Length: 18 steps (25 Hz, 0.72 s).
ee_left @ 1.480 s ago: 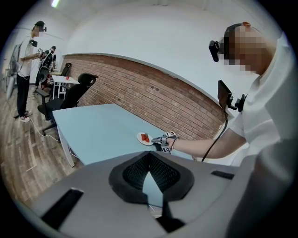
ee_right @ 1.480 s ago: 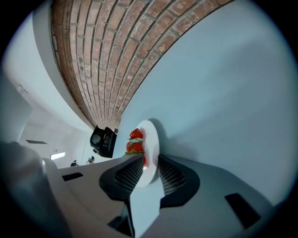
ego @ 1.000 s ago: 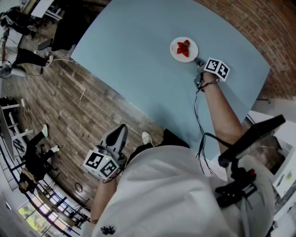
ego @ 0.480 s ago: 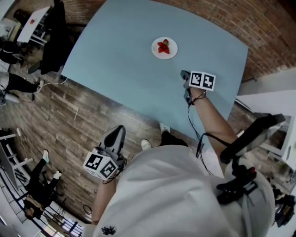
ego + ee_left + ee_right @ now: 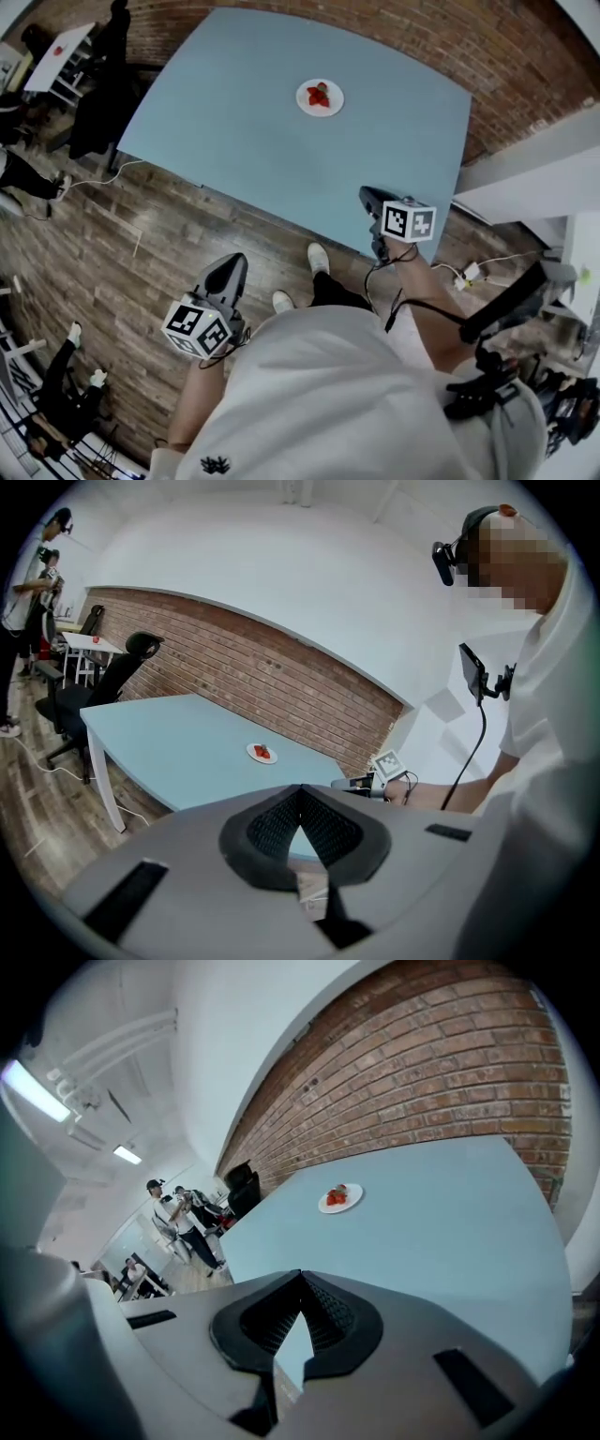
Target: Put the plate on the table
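Observation:
A small white plate (image 5: 320, 97) with red strawberries on it rests on the light blue table (image 5: 244, 112), toward its far side. It also shows as the plate (image 5: 262, 753) in the left gripper view and the plate (image 5: 339, 1198) in the right gripper view. My right gripper (image 5: 367, 198) hovers over the table's near edge, far from the plate, shut and empty (image 5: 301, 1276). My left gripper (image 5: 228, 272) hangs over the wooden floor, off the table, also shut on nothing (image 5: 300, 789).
A brick wall (image 5: 487, 47) runs behind the table. A black office chair (image 5: 103, 682) stands at the table's left end. People stand farther off (image 5: 178, 1213). A white ledge (image 5: 534, 159) lies to the right, and cables trail on the floor (image 5: 469, 272).
My right gripper has drawn back from beside the plate to the table's near edge. The plate stays put on the table. The left gripper has hardly moved.

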Motion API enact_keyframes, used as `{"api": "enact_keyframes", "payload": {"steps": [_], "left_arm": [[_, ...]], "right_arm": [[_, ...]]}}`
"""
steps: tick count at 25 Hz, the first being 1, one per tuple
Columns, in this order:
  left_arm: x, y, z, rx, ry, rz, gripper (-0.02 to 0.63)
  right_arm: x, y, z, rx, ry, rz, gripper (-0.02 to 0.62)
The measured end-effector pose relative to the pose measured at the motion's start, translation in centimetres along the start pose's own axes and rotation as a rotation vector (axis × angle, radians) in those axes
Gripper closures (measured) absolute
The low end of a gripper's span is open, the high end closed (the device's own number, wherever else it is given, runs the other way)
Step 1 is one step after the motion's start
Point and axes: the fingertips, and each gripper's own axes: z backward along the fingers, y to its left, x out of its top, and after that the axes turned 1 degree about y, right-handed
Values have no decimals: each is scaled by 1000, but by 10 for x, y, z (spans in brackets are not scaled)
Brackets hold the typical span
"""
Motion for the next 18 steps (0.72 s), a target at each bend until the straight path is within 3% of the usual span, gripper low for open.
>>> {"api": "enact_keyframes", "payload": {"steps": [9, 18], "left_arm": [[-32, -8, 55, -61, 10, -9, 604], [-51, -17, 85, -114, 14, -16, 604]], "right_arm": [[-70, 100, 75, 64, 1, 142, 588], [-117, 160, 122, 77, -26, 292, 588]]}}
